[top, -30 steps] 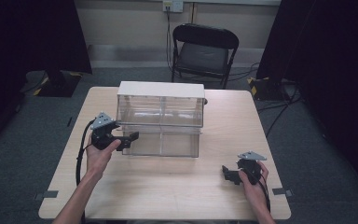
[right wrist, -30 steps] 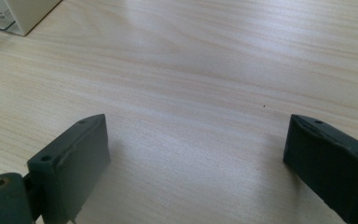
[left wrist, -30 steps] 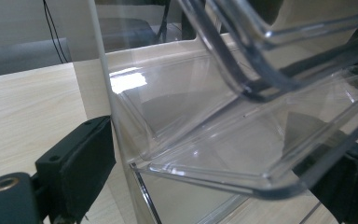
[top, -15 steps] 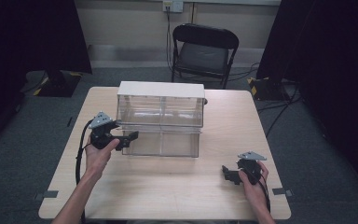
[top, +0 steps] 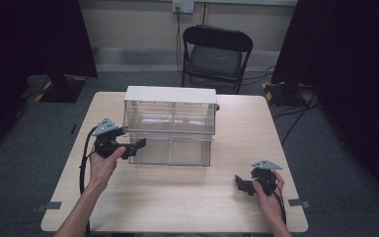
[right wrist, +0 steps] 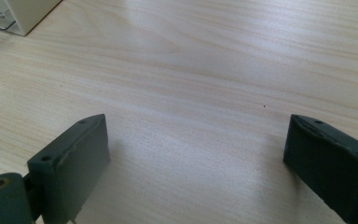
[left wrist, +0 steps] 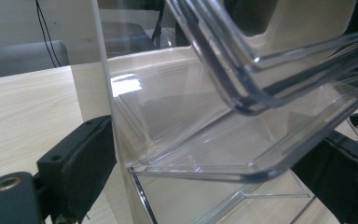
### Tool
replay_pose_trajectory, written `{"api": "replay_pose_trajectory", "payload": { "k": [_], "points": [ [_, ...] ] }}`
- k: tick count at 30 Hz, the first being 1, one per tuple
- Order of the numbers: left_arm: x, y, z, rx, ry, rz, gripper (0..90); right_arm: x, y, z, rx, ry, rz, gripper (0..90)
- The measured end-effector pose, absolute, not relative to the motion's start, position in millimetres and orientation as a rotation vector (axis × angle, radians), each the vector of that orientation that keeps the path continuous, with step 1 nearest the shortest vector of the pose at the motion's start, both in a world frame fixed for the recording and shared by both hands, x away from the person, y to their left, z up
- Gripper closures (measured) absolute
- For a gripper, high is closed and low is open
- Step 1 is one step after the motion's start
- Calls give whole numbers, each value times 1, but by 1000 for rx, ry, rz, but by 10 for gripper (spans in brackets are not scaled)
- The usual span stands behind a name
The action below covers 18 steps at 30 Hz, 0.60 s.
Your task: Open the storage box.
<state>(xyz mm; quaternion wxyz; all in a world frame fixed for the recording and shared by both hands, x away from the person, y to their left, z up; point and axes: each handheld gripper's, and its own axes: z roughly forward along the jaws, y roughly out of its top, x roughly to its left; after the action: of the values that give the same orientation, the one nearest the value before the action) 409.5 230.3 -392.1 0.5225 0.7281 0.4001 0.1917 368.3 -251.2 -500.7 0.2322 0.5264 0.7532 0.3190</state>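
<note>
A clear plastic drawer cabinet (top: 170,116) with a white top stands at the middle of the wooden table (top: 177,202). Its lower drawer (top: 172,153) sticks out a little toward me. My left gripper (top: 140,144) is held level at that drawer's front left corner. In the left gripper view the clear drawer (left wrist: 242,154) and the cabinet's white side wall (left wrist: 100,70) lie between the widely parted jaws of my left gripper (left wrist: 212,172), which have just opened a little. My right gripper (top: 241,183) rests low at the table's right front, open, with bare wood between its pads (right wrist: 196,158).
A black folding chair (top: 217,54) stands behind the table. Dark curtains hang on both sides. Cables and a yellow-black box (top: 276,91) lie on the floor at the back right. A corner of the cabinet (right wrist: 23,14) shows top left in the right gripper view.
</note>
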Motion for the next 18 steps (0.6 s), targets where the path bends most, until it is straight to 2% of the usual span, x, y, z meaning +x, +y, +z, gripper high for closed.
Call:
{"api": "replay_pose_trajectory", "payload": {
  "k": [3, 18],
  "points": [
    [407, 228, -388, 1746, 930, 446, 106, 368, -251, -501, 1446, 2070, 877, 61],
    [406, 227, -385, 1757, 932, 455, 88, 368, -251, -501, 1446, 2072, 877, 61]
  ]
}}
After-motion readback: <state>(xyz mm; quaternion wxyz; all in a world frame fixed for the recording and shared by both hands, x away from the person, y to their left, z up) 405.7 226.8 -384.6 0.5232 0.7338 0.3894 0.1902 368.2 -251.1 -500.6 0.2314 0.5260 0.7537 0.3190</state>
